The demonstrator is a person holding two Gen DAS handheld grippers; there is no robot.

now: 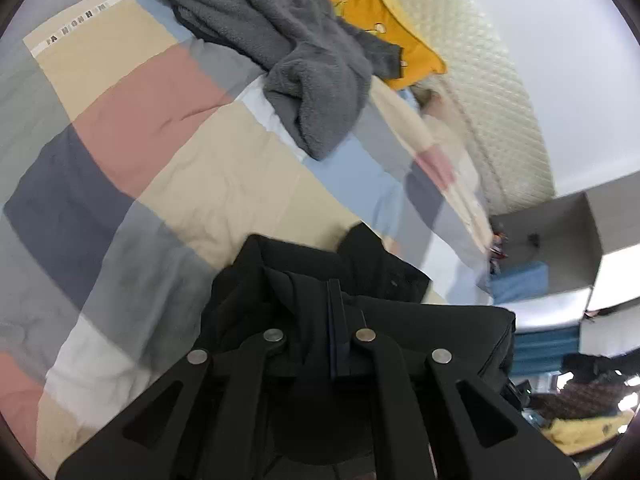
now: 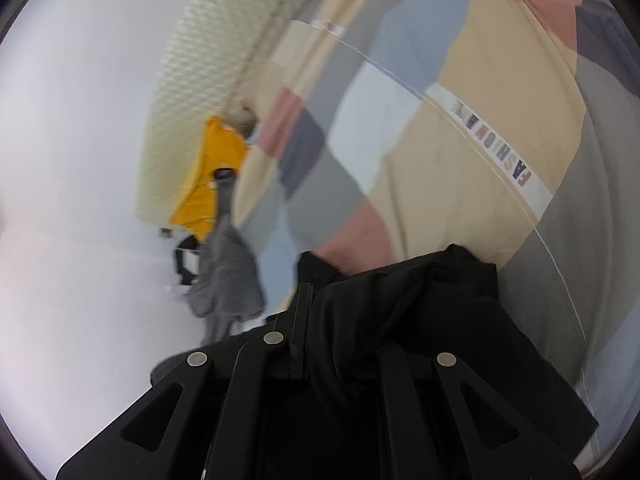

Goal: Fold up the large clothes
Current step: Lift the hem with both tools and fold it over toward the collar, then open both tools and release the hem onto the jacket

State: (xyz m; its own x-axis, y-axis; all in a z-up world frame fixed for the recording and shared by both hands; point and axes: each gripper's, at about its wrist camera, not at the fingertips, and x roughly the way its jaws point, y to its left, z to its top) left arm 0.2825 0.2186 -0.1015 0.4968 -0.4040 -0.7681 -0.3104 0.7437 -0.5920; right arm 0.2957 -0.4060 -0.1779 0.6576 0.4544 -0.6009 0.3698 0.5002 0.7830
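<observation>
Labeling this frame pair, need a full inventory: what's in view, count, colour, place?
black garment: 1, black, bunched at both grippers, over the near edge of the bed.
grey fleece garment: 1, grey, heaped at the far side of the bed.
yellow garment: 1, yellow, behind the grey fleece, against the headboard.
checked bedcover: 1, beige, pink, blue, grey and white blocks, spread across the bed.
padded headboard: 1, cream, quilted, at the end of the bed.
shelf unit: 1, white, beside the bed; contents too blurred to name.
left gripper: 1, black, shut on the black garment.
right gripper: 1, black, black garment draped over it; jaw state unclear.
</observation>
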